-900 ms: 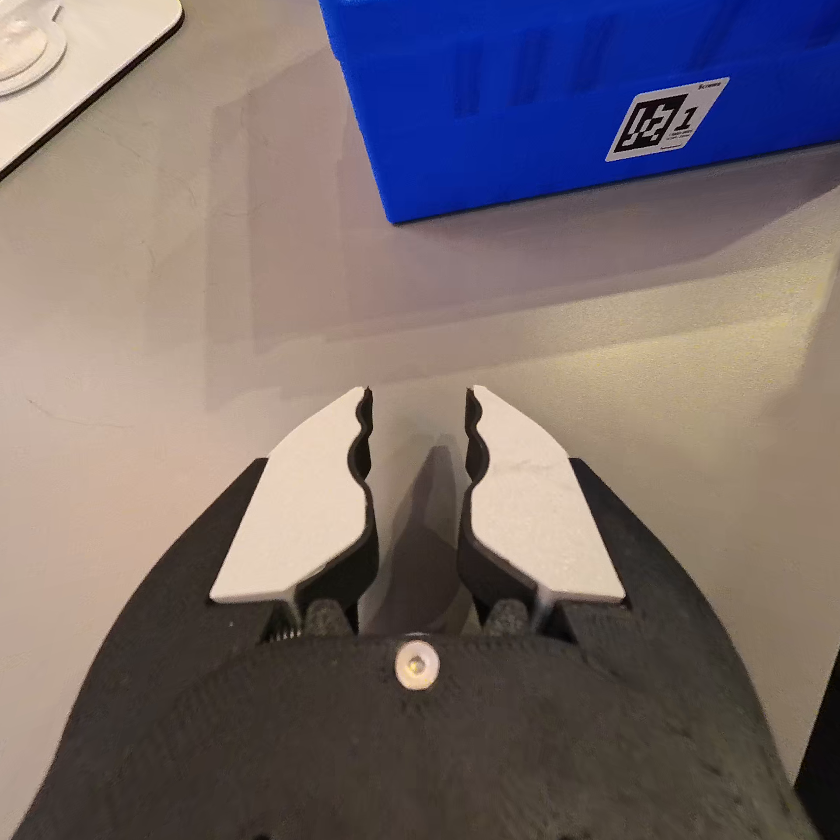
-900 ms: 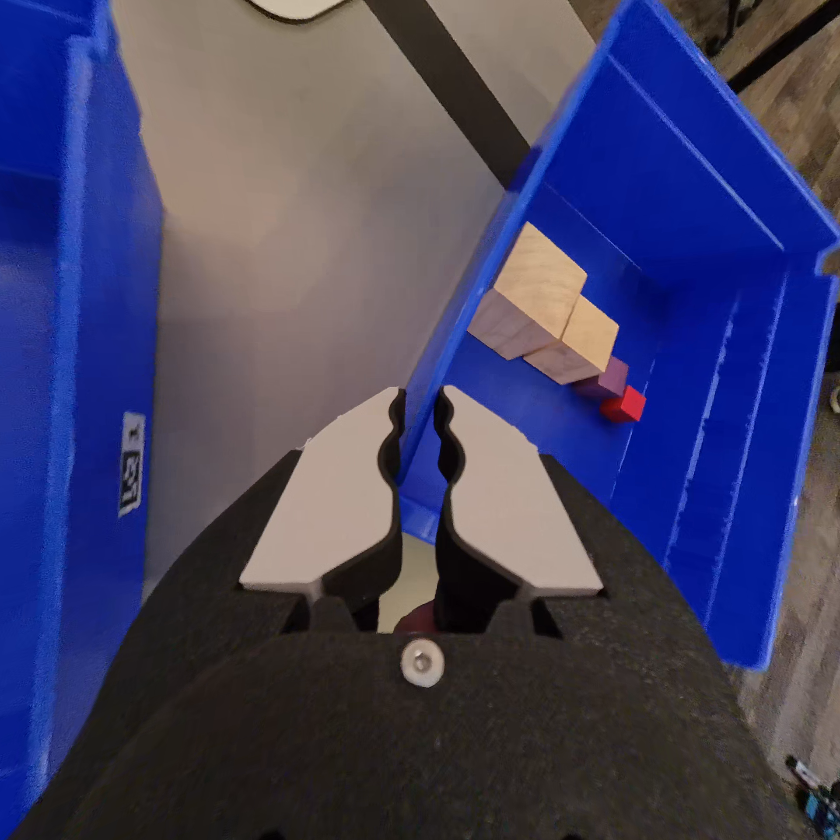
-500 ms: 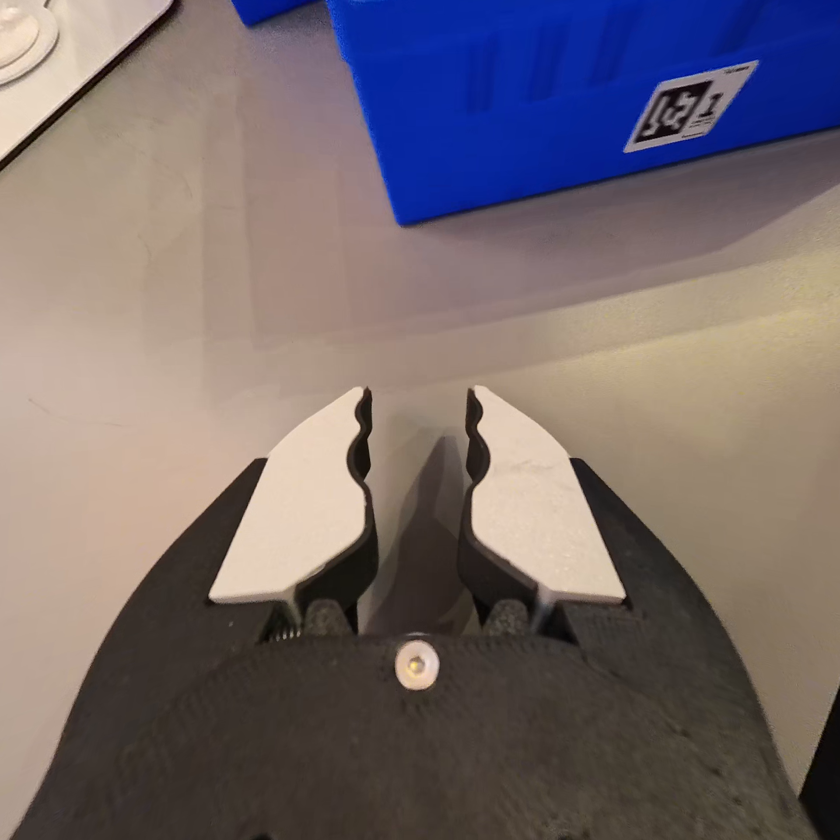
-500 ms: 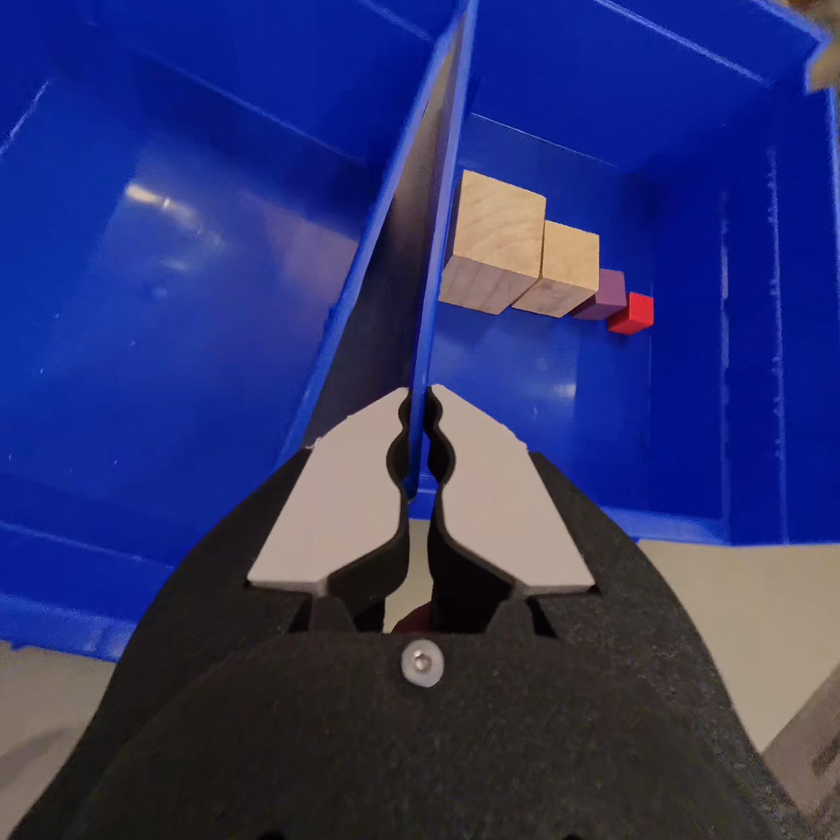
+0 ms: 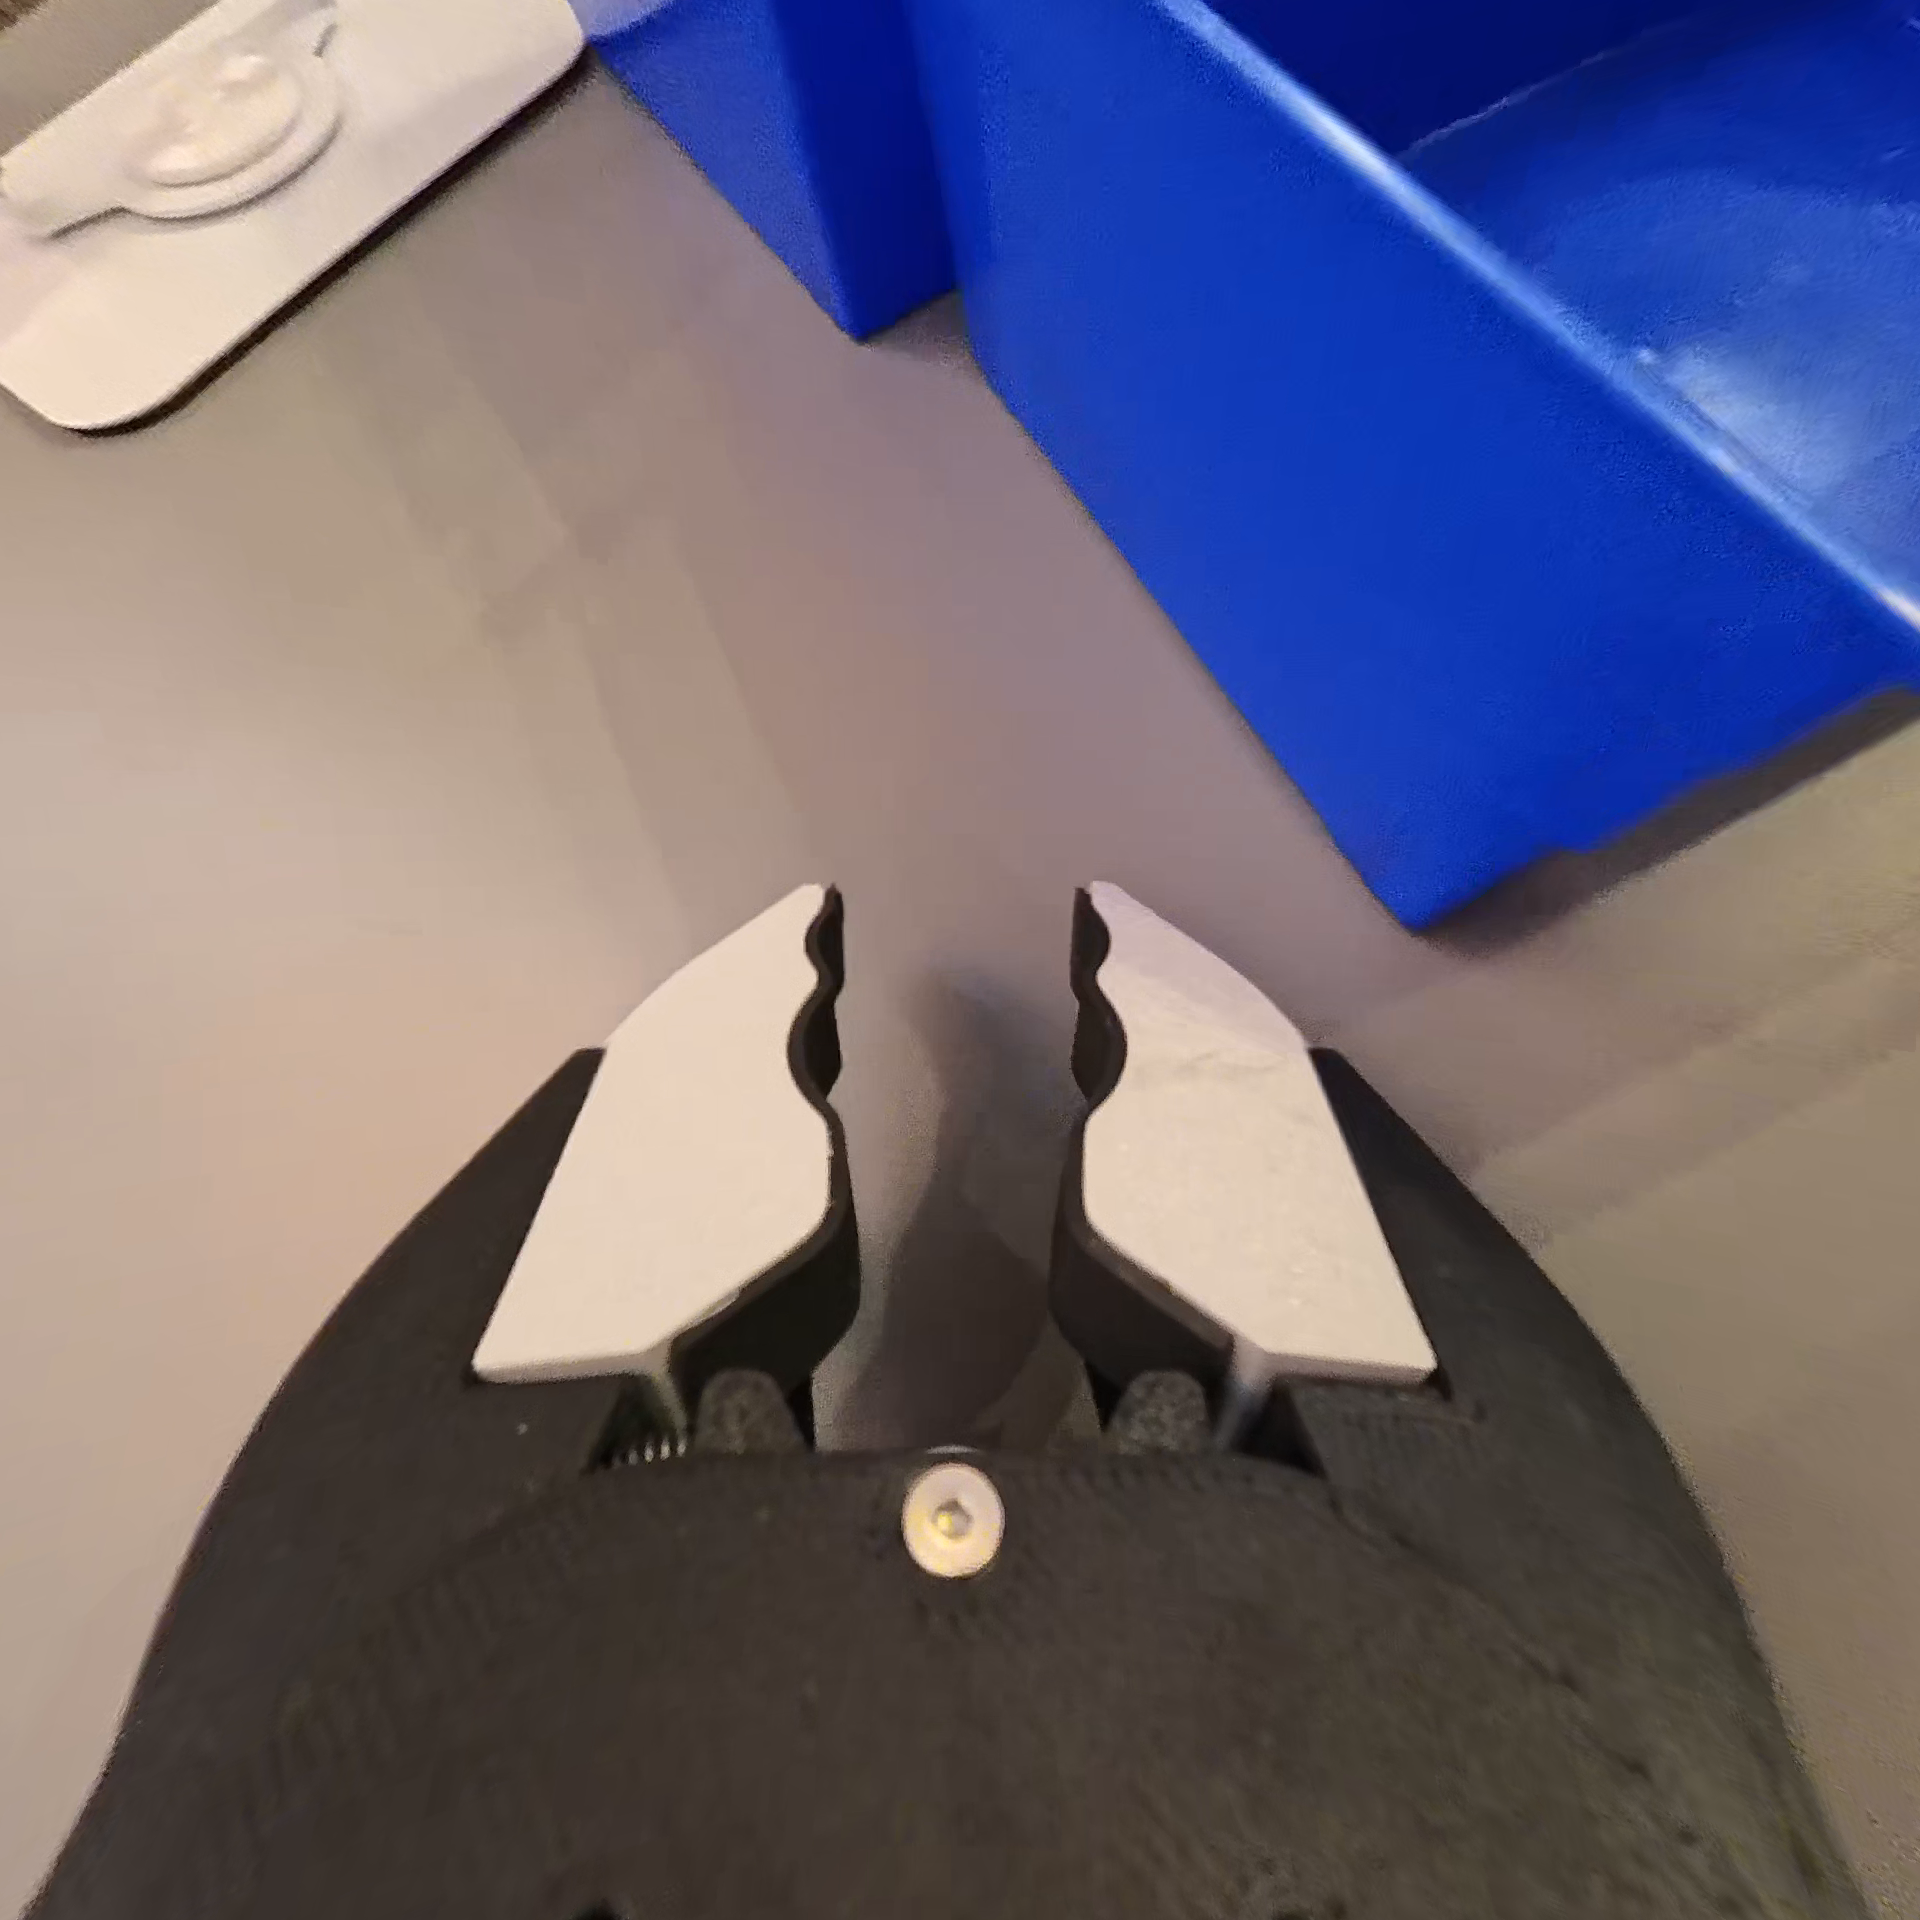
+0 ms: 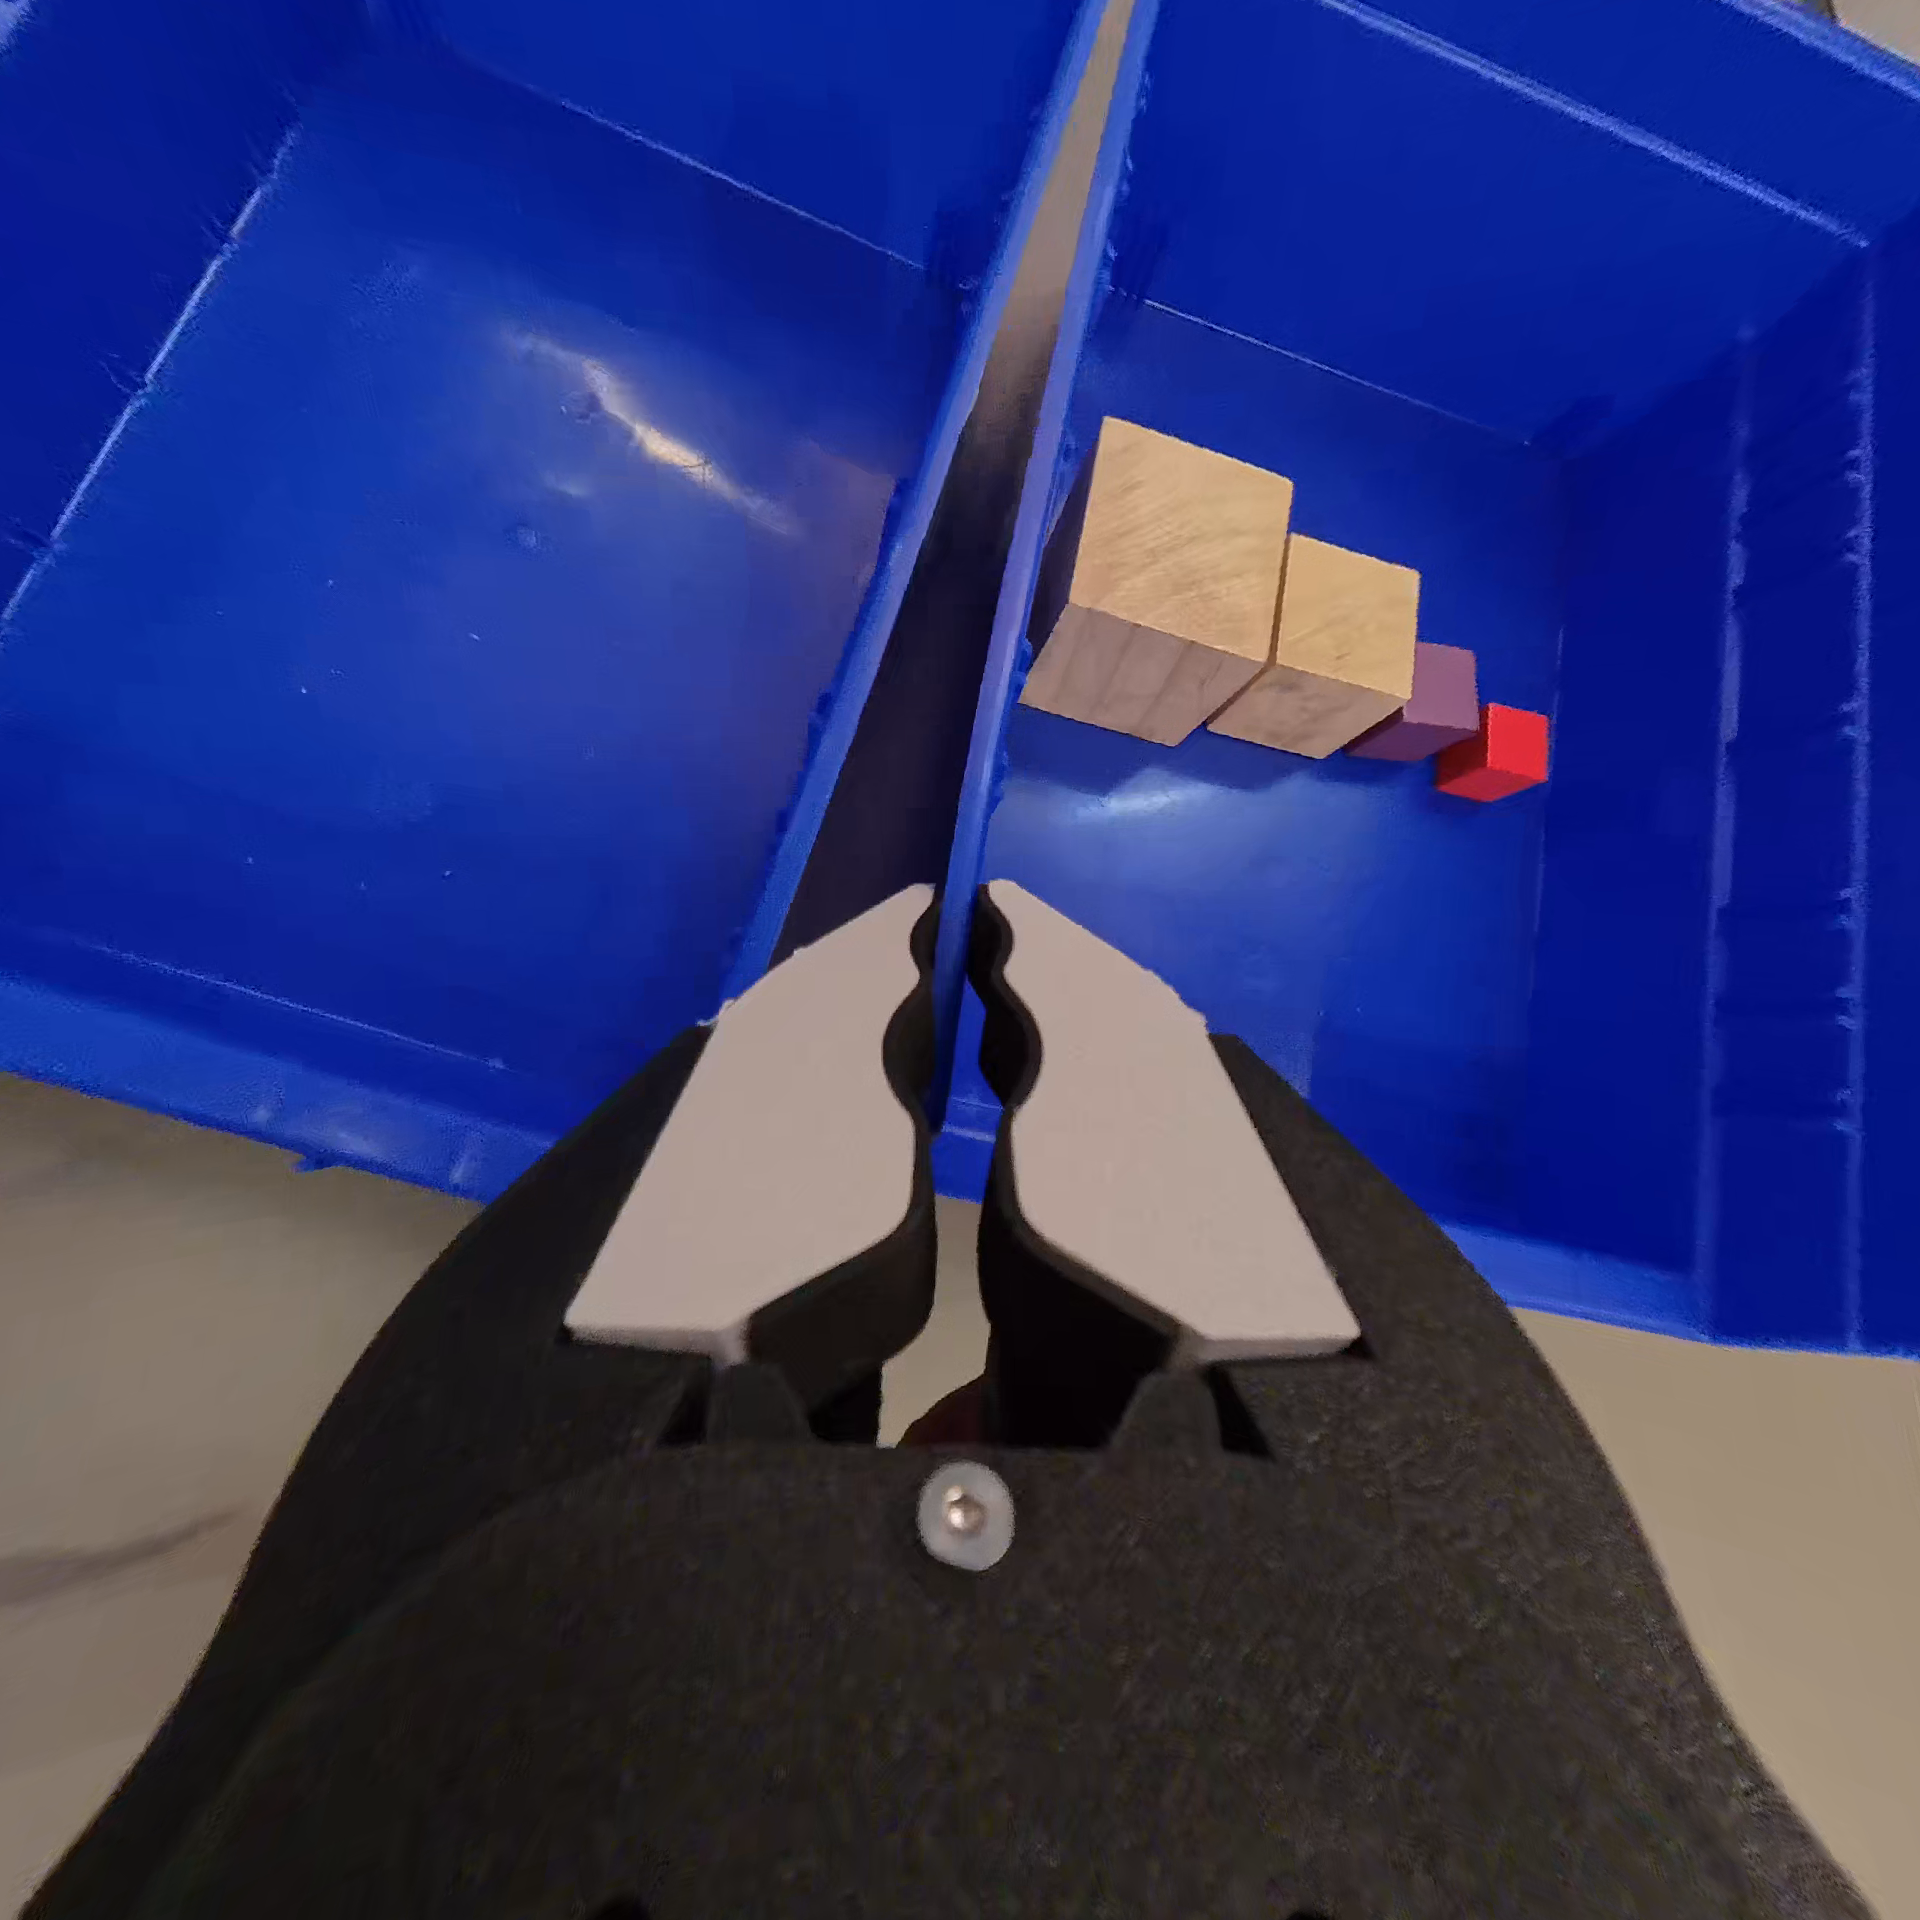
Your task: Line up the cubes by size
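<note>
Right wrist view shows your cubes [image 6: 1288, 634] already in a row on the floor of the right bin [image 6: 1714, 727], running from the big wooden cube [image 6: 1174, 540] against the left wall, through the smaller wooden cube [image 6: 1340, 623] and the purple cube [image 6: 1439, 691], to the red cube [image 6: 1501, 743] at the right end. Neighbours look to be touching, and the sizes step down in order, so the lining-up itself seems done. Your right gripper [image 6: 956, 899] is clamped on the thin left wall of that bin, pads pressed on either side of the rim, with the left bin [image 6: 416, 623] just beside it. If you are repositioning the bin, move it slowly and keep it level; the cubes sit loose and a jolt or tilt would likely slide the small red and purple ones out of line. Set it flat on the table [image 6: 208, 1299] before you let go, and release straight off the rim so the wall does not spring. Left wrist view shows your left gripper [image 5: 956, 899] with its fingers apart and nothing between them, hovering over bare table near the corner of a bin, with a white board [image 5: 156, 260] far left. Keep it clear, or use it to steady the bin.
</note>
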The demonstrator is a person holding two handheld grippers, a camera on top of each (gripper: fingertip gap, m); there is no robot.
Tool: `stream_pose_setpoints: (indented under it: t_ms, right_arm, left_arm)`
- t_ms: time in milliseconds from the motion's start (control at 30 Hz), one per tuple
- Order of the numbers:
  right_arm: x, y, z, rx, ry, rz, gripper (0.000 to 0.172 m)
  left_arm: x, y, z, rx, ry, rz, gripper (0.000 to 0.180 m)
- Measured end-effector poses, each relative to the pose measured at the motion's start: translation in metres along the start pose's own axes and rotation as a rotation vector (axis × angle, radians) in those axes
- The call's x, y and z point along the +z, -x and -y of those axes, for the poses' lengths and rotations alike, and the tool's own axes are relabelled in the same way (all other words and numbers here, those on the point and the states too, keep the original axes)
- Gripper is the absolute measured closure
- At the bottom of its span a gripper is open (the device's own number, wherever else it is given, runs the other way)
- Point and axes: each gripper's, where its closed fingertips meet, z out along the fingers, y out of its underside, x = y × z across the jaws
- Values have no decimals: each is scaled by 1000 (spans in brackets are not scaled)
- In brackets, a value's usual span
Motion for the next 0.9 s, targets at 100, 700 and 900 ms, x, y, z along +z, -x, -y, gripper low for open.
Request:
stream_pose_setpoints:
  t_ms: [100, 700, 900]
  right_arm:
    - [2, 4, 3, -26, 6, 10, 168]
    - [34, 13, 43, -126, -44, 106, 169]
    - [56, 14, 69, -181, -60, 141, 168]
  left_arm:
    - [-3, 11, 6, -3, -12, 27, 139]
    - [-6, 43, 45, 86, -49, 126, 132]
    - [-4, 56, 92, 346, -55, 255, 126]
